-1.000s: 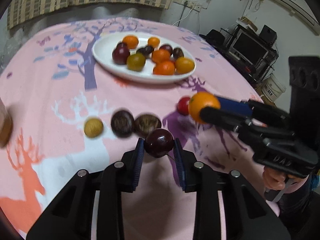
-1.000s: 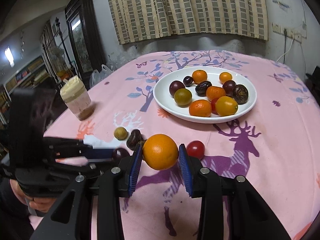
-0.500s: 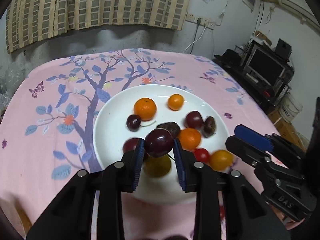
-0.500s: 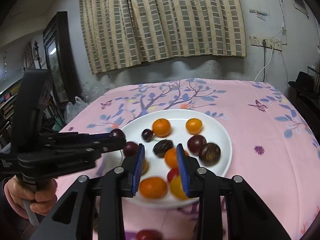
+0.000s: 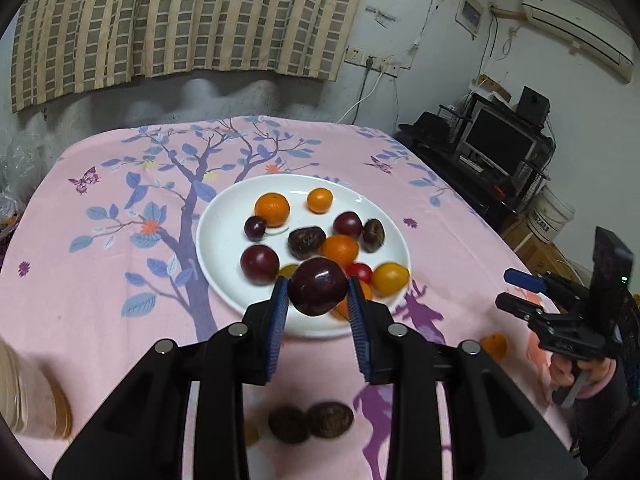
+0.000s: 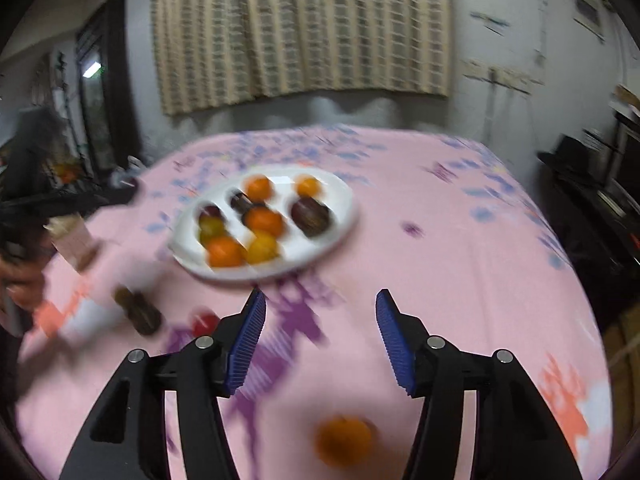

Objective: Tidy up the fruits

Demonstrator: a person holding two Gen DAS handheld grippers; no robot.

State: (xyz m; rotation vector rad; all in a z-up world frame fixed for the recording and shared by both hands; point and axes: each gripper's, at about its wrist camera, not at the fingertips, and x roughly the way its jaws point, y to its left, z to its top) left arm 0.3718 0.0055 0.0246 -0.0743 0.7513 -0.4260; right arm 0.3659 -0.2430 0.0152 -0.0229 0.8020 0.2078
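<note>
My left gripper (image 5: 318, 294) is shut on a dark purple plum (image 5: 318, 286) and holds it above the near edge of the white plate (image 5: 224, 216). The plate holds several oranges, plums and dark fruits. My right gripper (image 6: 320, 332) is open and empty over the pink tablecloth; it also shows at the right of the left wrist view (image 5: 516, 292). An orange (image 6: 344, 442) lies on the cloth below its jaws, also seen in the left wrist view (image 5: 495, 346). The right wrist view is blurred; the plate (image 6: 340, 216) lies ahead to the left.
Two dark brown fruits (image 5: 310, 422) lie on the cloth under my left gripper. A red fruit (image 6: 204, 322) and dark fruits (image 6: 138, 310) lie left of my right gripper. A jar (image 5: 28, 396) stands at the near left. The table's right edge drops to a TV stand (image 5: 496, 152).
My right gripper opened and pulled back to the right; the orange it held now lies on the cloth. My left gripper has moved with the plum from the loose fruits to the plate's near edge.
</note>
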